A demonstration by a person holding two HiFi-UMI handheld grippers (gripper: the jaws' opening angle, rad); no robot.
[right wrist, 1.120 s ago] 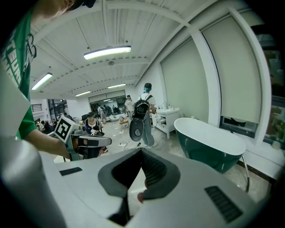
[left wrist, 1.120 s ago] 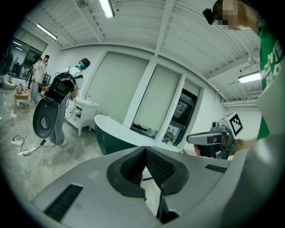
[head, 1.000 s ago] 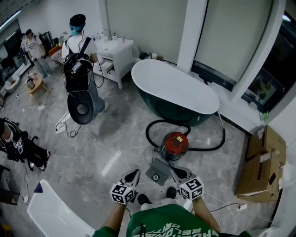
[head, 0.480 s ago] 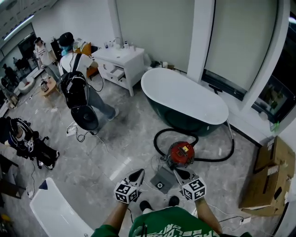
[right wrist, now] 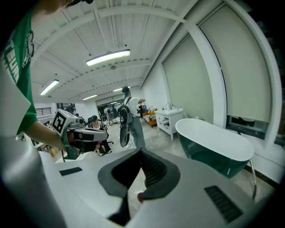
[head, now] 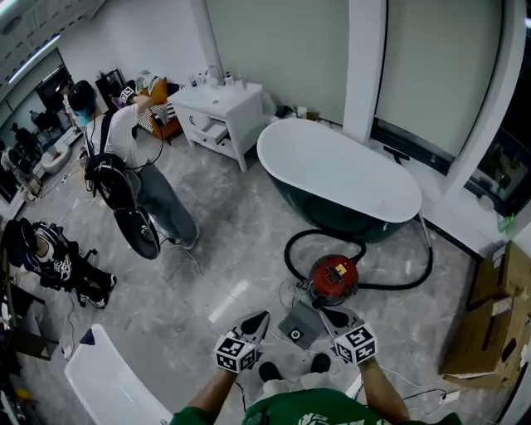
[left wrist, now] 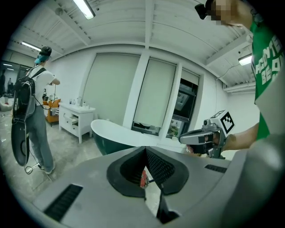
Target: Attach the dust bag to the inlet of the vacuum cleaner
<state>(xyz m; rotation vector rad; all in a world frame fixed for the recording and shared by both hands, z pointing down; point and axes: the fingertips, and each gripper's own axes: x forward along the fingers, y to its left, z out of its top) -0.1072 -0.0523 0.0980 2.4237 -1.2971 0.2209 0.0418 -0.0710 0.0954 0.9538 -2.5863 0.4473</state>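
Left hand-held gripper (head: pixel 262 315) and right hand-held gripper (head: pixel 324 313) both closed, empty

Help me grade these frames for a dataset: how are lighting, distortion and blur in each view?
Head view: even indoor light, a pale sheen on the floor, bathtub sharp. Left gripper view: strong fisheye with dark corners, a mosaic patch at top. Right gripper view: same fisheye, ceiling lamp glaring bright.
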